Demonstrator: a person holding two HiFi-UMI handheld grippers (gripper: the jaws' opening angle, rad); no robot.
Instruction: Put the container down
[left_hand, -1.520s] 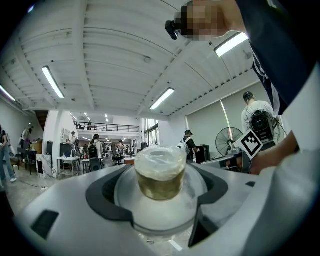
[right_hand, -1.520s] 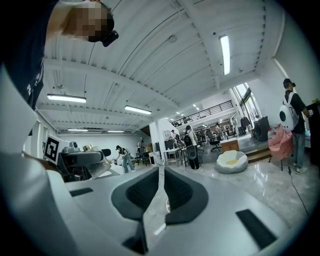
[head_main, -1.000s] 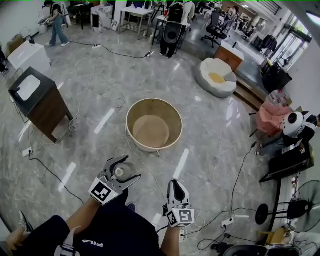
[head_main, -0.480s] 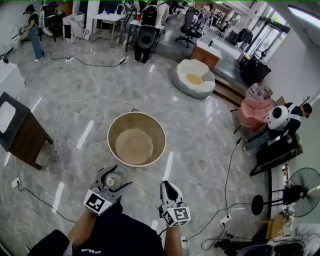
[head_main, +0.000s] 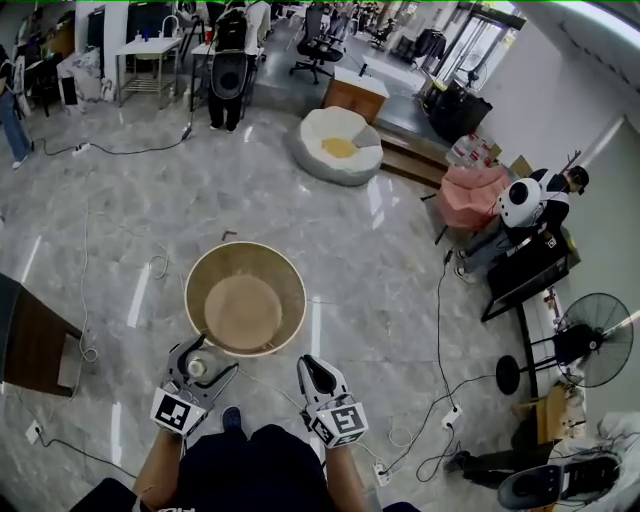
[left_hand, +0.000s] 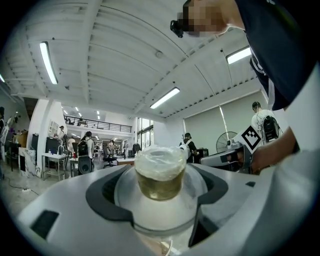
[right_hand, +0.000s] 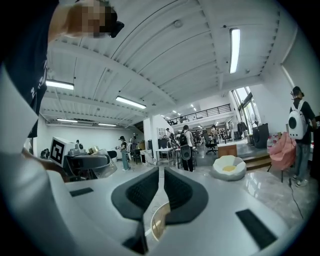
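My left gripper is shut on a small clear container with a pale lid and yellowish contents. It hangs just in front of the near rim of a round wooden tub-shaped table. In the left gripper view the container sits upright between the dark pads of the left gripper. My right gripper is shut and holds nothing, to the right of the left one; its pads meet in the right gripper view. From there the left gripper shows at the left.
Cables trail over the glossy marble floor. A dark cabinet stands at the left, a white beanbag beyond the table. At the right are a pink seat, a seated person and a standing fan.
The round table has drawn nearer to both grippers and the room has slid left in view. The left gripper keeps its hold on the container; the right stays shut.
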